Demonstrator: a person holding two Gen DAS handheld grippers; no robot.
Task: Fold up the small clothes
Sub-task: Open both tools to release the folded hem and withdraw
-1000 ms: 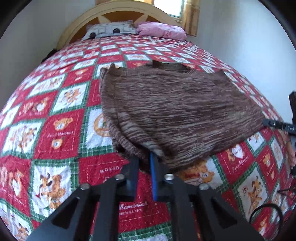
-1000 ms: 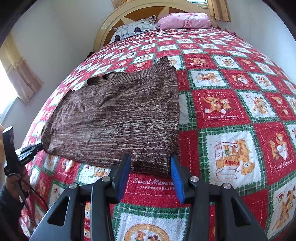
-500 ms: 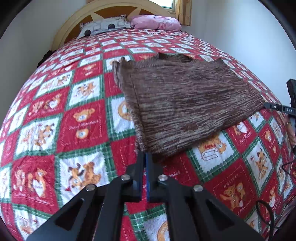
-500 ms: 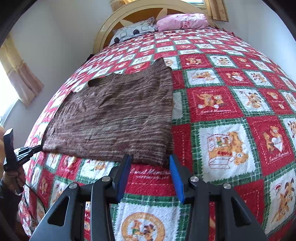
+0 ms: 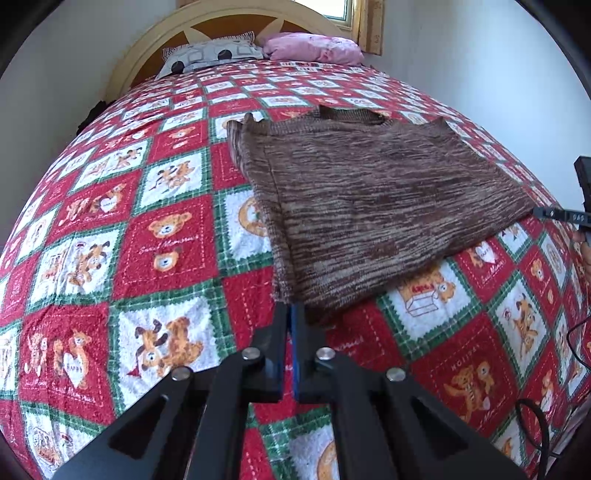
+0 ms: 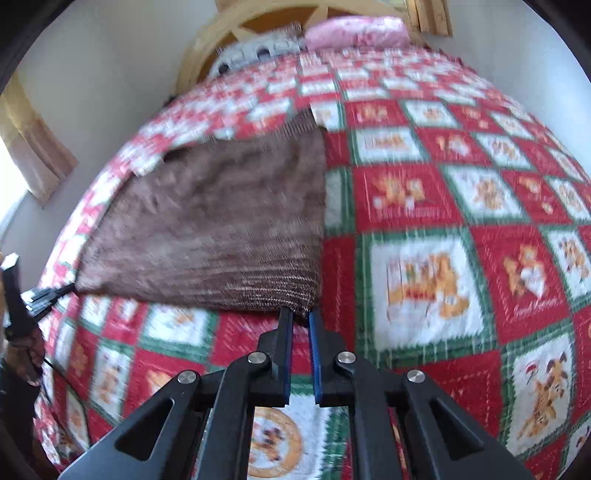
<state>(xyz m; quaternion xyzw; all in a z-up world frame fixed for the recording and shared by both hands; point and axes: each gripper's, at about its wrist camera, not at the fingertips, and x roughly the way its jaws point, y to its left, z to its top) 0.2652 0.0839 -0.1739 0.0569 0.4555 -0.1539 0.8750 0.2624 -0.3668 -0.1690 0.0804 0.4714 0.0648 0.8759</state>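
A brown knitted sweater [image 5: 369,195] lies spread on the red, white and green quilt [image 5: 147,236]. My left gripper [image 5: 291,314] is shut on the sweater's near left hem corner, which is lifted a little off the quilt. In the right wrist view, which is blurred, the sweater [image 6: 221,229] shows again. My right gripper [image 6: 300,317] is shut on its near right hem corner. The other gripper shows at each view's edge, at the sweater's far corner [image 5: 561,214] [image 6: 40,295].
A grey patterned pillow [image 5: 210,55] and a pink pillow [image 5: 314,46] lie at the wooden headboard [image 5: 221,22]. White walls stand on both sides. A curtain [image 6: 33,155] hangs at the left. A black cable [image 5: 535,417] lies at the bed's right edge.
My right gripper has shut on the sweater's hem corner; it was open a second ago. My left gripper has stayed shut on its corner and pulled it nearer. Both views have shifted.
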